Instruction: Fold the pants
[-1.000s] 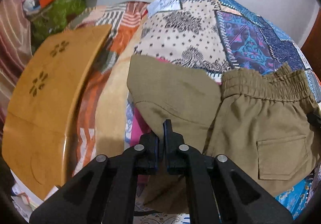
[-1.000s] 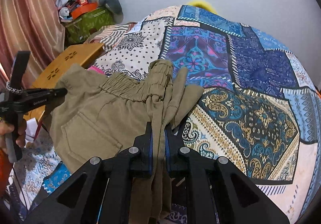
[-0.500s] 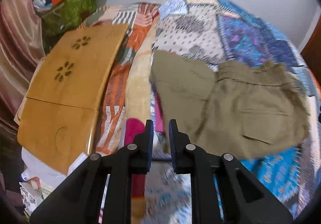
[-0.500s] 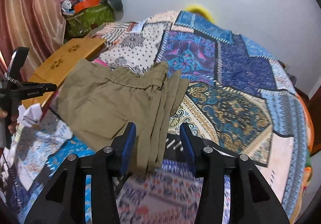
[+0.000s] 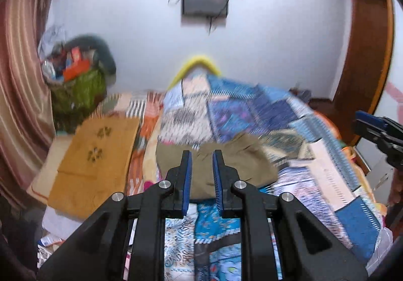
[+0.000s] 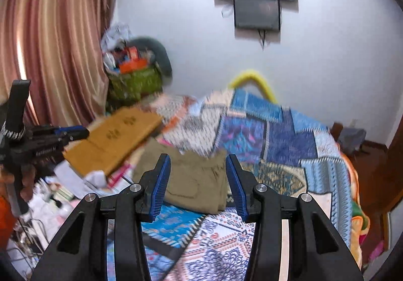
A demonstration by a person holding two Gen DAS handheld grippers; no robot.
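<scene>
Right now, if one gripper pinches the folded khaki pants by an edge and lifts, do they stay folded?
Probably not. The pants are soft cloth in loose stacked layers, so a one-edge pinch would likely let the layers droop open. They look light, resting on the quilt without denting it. Cloth on cloth, a push would likely bunch them rather than slide.

Wooden board [image 6: 113, 140] crowds pants [image 6: 196, 177] left side.

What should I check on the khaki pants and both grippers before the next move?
1. Left gripper empty, jaws apart: ok.
2. Right gripper empty, jaws wide: ok.
3. Khaki fabric pants lying folded on the patchwork quilt, clear of both grippers: ok.
4. Fold edges square: cannot tell, frames are blurred.
5. Wooden lap table apart from the pants: ok.
</scene>
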